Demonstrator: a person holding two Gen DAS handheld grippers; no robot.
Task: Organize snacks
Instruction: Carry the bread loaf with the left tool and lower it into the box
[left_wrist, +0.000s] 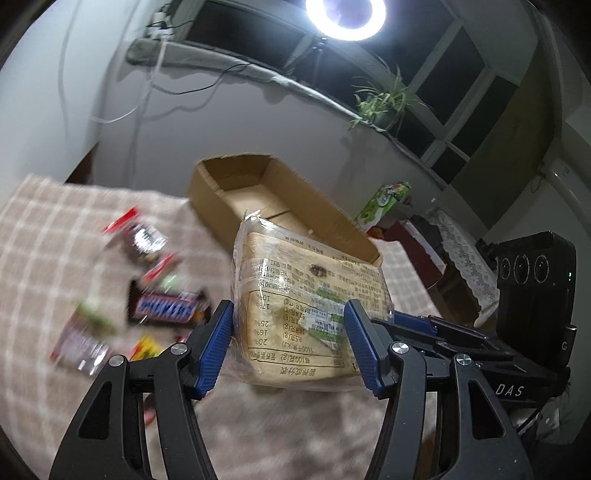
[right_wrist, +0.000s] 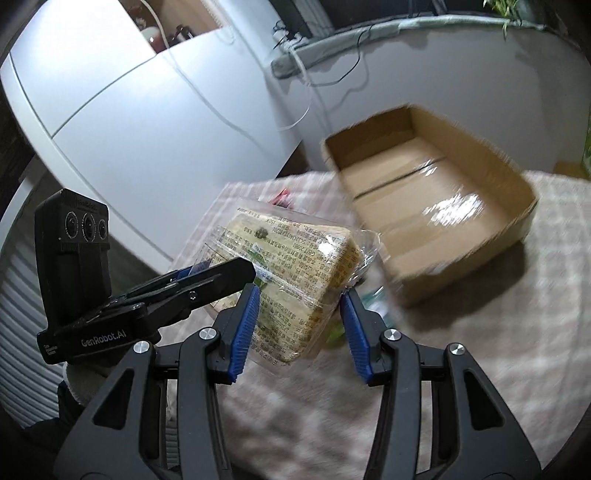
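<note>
Bread (left_wrist: 306, 314) pinched by both tongs, left (left_wrist: 290, 343) and right (right_wrist: 299, 328); carry level over box (right_wrist: 432, 206), release together.

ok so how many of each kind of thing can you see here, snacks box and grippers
Clear-wrapped cracker pack, held by both grippers: 1
Brown Snickers bar: 1
Other small wrapped snacks on the checked cloth, blurred: about 4
Open brown cardboard box: 1
Grippers, left and right: 2
Total: about 9
</note>
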